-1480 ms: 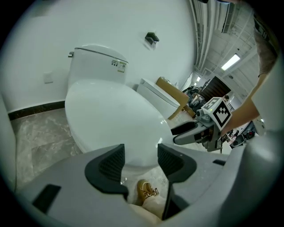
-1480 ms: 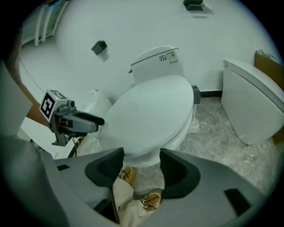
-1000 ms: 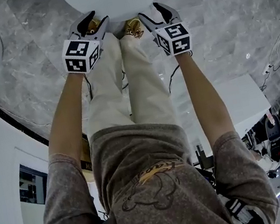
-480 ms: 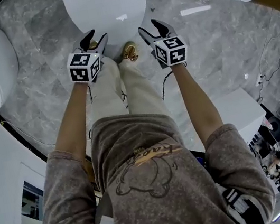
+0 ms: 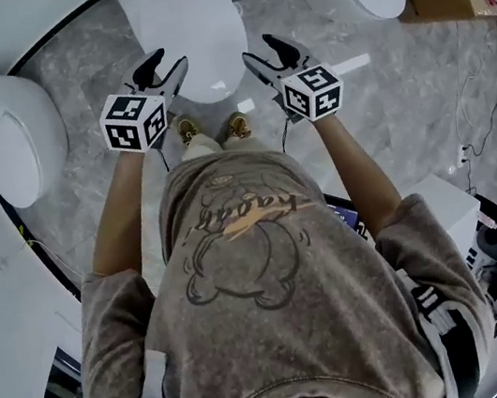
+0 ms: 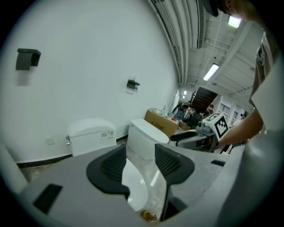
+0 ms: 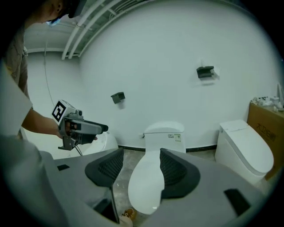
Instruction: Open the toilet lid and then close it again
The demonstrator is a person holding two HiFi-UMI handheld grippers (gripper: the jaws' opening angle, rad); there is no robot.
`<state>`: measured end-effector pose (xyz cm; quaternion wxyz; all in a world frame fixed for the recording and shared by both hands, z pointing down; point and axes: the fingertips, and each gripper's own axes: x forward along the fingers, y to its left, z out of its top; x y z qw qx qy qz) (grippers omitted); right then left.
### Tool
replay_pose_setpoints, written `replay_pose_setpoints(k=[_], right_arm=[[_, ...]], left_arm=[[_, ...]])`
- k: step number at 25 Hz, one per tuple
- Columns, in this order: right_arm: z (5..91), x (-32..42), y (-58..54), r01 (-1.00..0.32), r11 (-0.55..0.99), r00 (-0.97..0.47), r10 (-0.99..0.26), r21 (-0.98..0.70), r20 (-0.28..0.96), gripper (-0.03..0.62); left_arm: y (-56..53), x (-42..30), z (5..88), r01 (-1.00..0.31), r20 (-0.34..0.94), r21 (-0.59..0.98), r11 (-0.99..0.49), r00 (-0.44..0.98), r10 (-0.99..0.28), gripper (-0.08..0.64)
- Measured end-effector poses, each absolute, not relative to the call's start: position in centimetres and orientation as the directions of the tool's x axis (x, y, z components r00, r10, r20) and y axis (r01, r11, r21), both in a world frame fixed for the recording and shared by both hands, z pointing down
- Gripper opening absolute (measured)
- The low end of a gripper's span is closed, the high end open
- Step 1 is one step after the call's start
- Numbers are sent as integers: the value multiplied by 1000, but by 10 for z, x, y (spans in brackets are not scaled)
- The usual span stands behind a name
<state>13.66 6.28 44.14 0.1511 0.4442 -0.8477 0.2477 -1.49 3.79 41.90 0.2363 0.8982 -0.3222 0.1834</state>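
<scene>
Okay, your left hand-held gripper [image 5: 165,62] and right hand-held gripper [image 5: 257,49] hang wide-jawed and empty. They flank the shut glossy white oval toilet lid [image 5: 186,33] below, probably squared up to reach its front rim.

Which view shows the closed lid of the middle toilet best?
The right gripper view: the toilet lid lies almost whole between the open jaws. The head view shows the lid from above, at the frame's top; the left gripper view shows only a part.
</scene>
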Motion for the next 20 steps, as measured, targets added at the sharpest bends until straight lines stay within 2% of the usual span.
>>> replay_pose_setpoints(k=[8,9,11,14,18,20], right_arm=[[333,122,100,-806,537,-591,-749,-248,300,272],[323,122,103,-810,535,-585,-764,-240,273,256],[306,124,108,-821,529,-568,-791,-214,226,170],[289,123,109,-846,508,-531,-831,-161,167,115],[285,129,101,-875,475,-484,-868,-95,116,36],[285,136,100,-885,458,-465,-880,-82,98,28]], left_arm=[[59,-31,320,-681,342,306,-666,731,-590,196],[62,-33,314,-690,330,297,-660,723,-607,196],[65,-38,305,-713,299,269,-647,700,-648,179],[69,-50,294,-735,237,226,-639,678,-696,50],[68,-54,287,-737,188,195,-648,676,-712,11],[67,-51,286,-745,179,172,-644,666,-724,9]])
